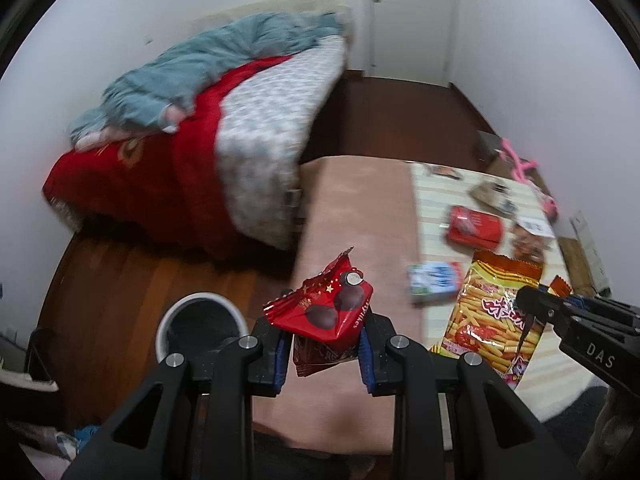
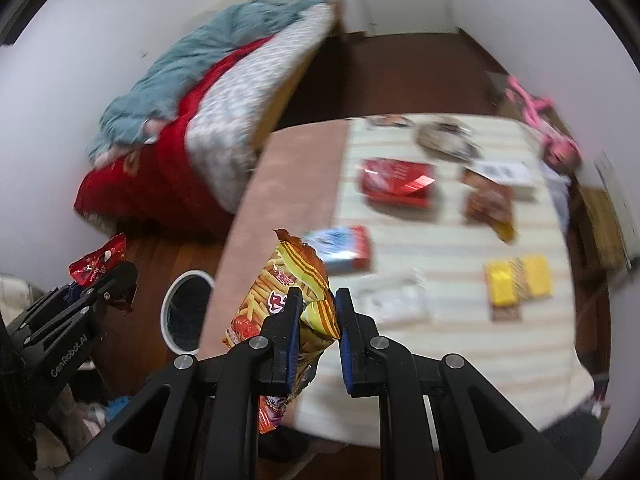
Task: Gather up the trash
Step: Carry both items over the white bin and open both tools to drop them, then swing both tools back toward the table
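Clearly, your left gripper (image 1: 325, 350) clenched the red wrapper (image 1: 320, 312) and your right gripper (image 2: 316, 336) pinched the yellow snack bag (image 2: 280, 300), both lifted off the table (image 2: 296, 168) so they could drop into the bin (image 1: 202, 326) left of the jaws.

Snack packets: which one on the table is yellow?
The flat yellow packet lying near the table's right edge; the other loose ones are red, brown or blue-and-white.

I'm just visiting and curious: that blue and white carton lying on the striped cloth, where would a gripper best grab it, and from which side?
Probably from above, across the short sides of the blue and white carton. It lies flat on the striped cloth, so its broad face gives the fingers nothing to close on, while the narrow sides do. Both views are blurred, so its exact edges are uncertain.
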The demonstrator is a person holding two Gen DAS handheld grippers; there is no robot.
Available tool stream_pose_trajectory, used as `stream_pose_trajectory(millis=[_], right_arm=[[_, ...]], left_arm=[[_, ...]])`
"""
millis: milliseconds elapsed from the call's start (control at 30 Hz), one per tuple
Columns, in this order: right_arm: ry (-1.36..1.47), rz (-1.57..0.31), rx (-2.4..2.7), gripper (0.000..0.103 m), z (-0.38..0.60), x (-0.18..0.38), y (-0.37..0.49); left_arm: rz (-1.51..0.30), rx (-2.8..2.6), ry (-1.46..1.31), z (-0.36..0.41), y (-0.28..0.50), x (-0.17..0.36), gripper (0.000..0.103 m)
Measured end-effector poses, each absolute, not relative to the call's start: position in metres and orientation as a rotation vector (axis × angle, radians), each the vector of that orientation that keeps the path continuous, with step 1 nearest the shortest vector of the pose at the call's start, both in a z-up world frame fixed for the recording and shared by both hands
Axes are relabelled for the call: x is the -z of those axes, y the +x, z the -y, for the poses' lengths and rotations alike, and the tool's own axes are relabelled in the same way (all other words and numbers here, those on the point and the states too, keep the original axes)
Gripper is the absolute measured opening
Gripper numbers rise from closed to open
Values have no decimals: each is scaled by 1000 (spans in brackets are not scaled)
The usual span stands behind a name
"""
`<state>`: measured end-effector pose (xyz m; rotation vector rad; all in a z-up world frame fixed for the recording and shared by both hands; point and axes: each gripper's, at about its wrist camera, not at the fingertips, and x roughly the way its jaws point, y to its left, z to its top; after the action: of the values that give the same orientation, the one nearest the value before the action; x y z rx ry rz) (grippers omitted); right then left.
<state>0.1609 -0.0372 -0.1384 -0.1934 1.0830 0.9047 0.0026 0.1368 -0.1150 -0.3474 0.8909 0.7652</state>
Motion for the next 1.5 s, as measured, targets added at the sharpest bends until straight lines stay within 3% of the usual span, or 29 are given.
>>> stream_pose_trajectory(millis=[333,767,833,900,967,1000,1100,1233,1267,1500], right_arm=[[-438,-1110,-1062,18,-144,188,90],[-733,-1294,-1130,18,-350,365,8],[-762,-1339,-1123,18,-366,391,0],[-781,-1378,-1119,18,-376,413,-6],[-813,-1425,-1108,19,-381,436,-14],[-813,-1471,-1115,27,-385,447,-16],[-825,-1510,-1121,71,-390,461,-18],[-874,-1472,-1159,99,-392,456,-27],[-892,-1458,-1161,103,-393,454,-30],[-1016,-1355,-1133,103,-382,441,-43]], left_arm=[[-978,-934,-607,-277,-99,193,24],[-1130,-849,-1151,-416,-168,374,27],[-1140,-862,-1161,-421,-174,383,46],[-1128,-897,-1180,-426,-185,391,91],[-1114,-934,-1190,-429,-197,391,99],[-1114,-961,-1187,-430,-204,391,99],[-1109,-1025,-1147,-429,-212,388,100],[-1083,-1083,-1090,-424,-219,384,100],[-1084,-1100,-1073,-420,-220,382,100],[-1089,-1147,-980,-402,-219,366,100]])
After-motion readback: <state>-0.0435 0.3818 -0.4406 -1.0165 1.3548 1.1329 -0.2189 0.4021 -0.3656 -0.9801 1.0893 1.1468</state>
